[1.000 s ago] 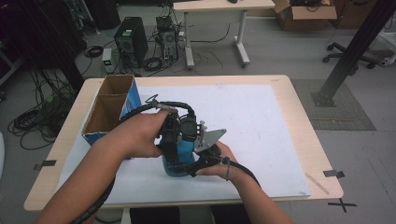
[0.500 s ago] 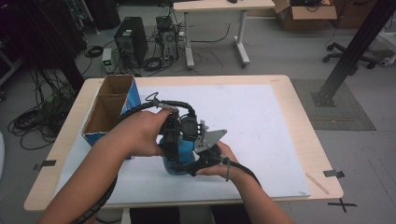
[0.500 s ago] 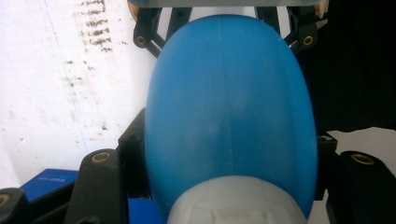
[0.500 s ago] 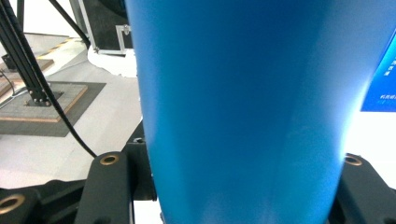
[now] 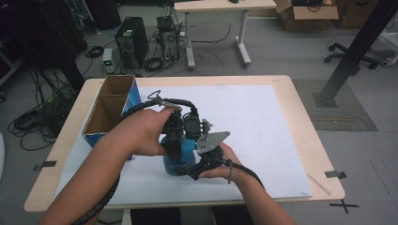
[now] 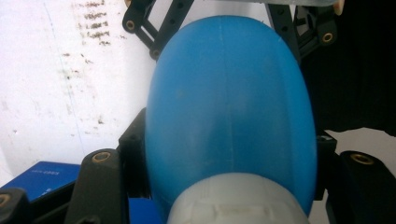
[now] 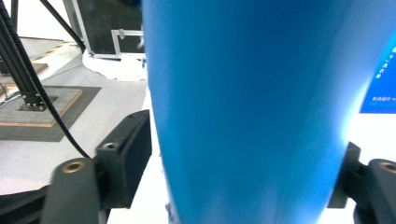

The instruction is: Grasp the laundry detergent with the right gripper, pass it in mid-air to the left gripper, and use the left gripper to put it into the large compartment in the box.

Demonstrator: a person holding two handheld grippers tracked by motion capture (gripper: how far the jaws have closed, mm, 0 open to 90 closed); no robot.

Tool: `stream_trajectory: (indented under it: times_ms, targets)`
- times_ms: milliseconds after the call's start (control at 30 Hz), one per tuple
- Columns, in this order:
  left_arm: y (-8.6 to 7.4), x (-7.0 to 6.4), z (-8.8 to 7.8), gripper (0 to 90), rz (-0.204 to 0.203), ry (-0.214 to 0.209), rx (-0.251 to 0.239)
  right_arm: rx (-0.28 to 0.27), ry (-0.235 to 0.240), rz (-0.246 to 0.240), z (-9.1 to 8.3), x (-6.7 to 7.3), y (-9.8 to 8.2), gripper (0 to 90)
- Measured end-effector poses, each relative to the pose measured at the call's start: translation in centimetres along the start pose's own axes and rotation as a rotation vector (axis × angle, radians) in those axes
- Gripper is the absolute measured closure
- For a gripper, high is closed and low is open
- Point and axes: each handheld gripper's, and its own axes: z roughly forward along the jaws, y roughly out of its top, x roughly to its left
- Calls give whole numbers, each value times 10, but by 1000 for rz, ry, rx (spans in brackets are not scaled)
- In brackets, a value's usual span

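Observation:
A blue bottle (image 5: 177, 163) stands on the white mat (image 5: 267, 122) near the table's front edge. My left gripper (image 5: 175, 143) comes down on it from above and is shut on its upper body, just past the white cap (image 6: 238, 200). Its pads (image 6: 135, 149) press both sides of the bottle (image 6: 229, 102). My right gripper (image 5: 196, 165) reaches in level from the right at the bottle's lower part. Its jaws have just been opening. The bottle (image 7: 252, 102) stands between them, with a slim gap at the left pad (image 7: 133, 154).
An open cardboard box (image 5: 110, 112) with a blue side stands at the table's left. The mat stretches bare to the right and back. A blue flat thing (image 6: 42, 175) lies on the mat beside the bottle. Desks, cables and computers stand on the floor beyond.
Both hands and the bottle keep their places. In the high view no clear shift shows.

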Motion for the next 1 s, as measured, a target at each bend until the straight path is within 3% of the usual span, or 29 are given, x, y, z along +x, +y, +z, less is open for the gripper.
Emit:
stream_trajectory:
  times_ms: [200,367,533,600,900,1000]
  targets:
    - [1,2,-3,384,-19,4,-4,-10,-31,13,-4,-1,-1,194]
    - [3,2,-3,384,-18,9,-5,-17,-19,23,-5,-2,0,137]
    - [2,2,-4,384,1,6,-3,-49,44,63,-7,-4,-2,38]
    - [2,1,-5,384,7,4,-7,-87,68,84,-10,-5,-3,10]
    - [-3,2,-8,384,-5,5,-14,-144,82,110,-19,-7,-2,2]
    - [-5,2,-9,383,-24,2,-11,-153,91,90,-27,-7,-2,1]
